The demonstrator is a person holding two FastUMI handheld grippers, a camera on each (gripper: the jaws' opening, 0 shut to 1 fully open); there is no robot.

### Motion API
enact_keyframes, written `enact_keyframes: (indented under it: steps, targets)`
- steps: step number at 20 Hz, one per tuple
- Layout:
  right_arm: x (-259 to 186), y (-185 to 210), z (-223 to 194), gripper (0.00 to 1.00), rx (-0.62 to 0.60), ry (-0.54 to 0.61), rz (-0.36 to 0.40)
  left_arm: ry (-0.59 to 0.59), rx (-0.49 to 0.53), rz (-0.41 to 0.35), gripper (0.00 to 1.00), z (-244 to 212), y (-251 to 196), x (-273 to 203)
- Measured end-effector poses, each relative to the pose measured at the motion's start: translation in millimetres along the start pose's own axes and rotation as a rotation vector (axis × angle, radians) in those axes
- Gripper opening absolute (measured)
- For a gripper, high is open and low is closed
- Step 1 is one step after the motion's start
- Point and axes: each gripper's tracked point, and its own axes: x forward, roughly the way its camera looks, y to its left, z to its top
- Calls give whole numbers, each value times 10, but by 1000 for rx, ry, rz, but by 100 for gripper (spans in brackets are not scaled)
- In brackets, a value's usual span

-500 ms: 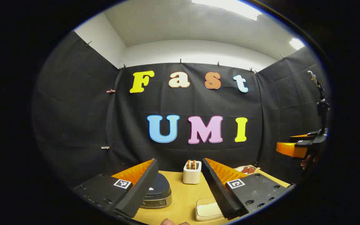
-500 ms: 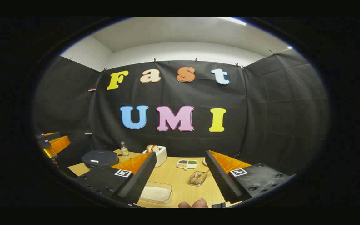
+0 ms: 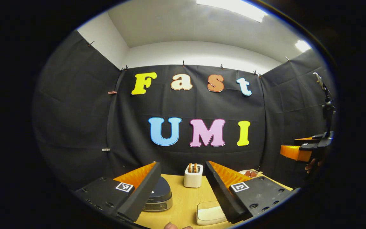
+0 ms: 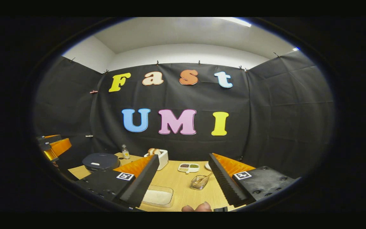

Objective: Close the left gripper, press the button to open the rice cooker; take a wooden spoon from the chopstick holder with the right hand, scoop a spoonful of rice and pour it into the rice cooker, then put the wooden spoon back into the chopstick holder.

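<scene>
Partly, the left gripper [image 3: 183, 187] finger hides the rice cooker [image 3: 159, 197].

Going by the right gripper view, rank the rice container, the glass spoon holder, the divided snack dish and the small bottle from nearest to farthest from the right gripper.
1. Rice container: low between the right gripper fingers, toward the left one.
2. Glass spoon holder: just beyond, toward the right finger.
3. Divided snack dish: farther back, mid-table.
4. Small bottle: far left, near the back wall.

One rice cooker [image 4: 101, 161], one toaster [image 3: 193, 175].
</scene>
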Motion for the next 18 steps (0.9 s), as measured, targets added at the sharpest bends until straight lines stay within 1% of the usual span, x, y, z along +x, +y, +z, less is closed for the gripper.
enact_keyframes:
  steps: [1,5,6,7,8,13,14,18]
  targets:
    - [-4,-6,3,98,0,0,-1,-1,2,0,95,14,3,3]
    - [19,-33,-9,98,2,2,-6,-2,6,2,95,17,2,5]
    - [24,-33,-15,96,3,3,-6,-1,8,2,95,7,-3,16]
    - [22,-31,-25,98,3,4,-5,1,10,1,92,6,-10,24]
    - [26,-34,-24,98,2,2,-5,1,12,1,95,2,-17,28]
    - [45,-49,-26,98,0,3,-4,2,9,5,95,5,-28,66]
    - [48,-60,-20,96,1,0,-6,7,11,4,95,-18,-37,73]
    - [90,-56,-89,98,10,20,-2,5,26,17,95,-12,-9,72]
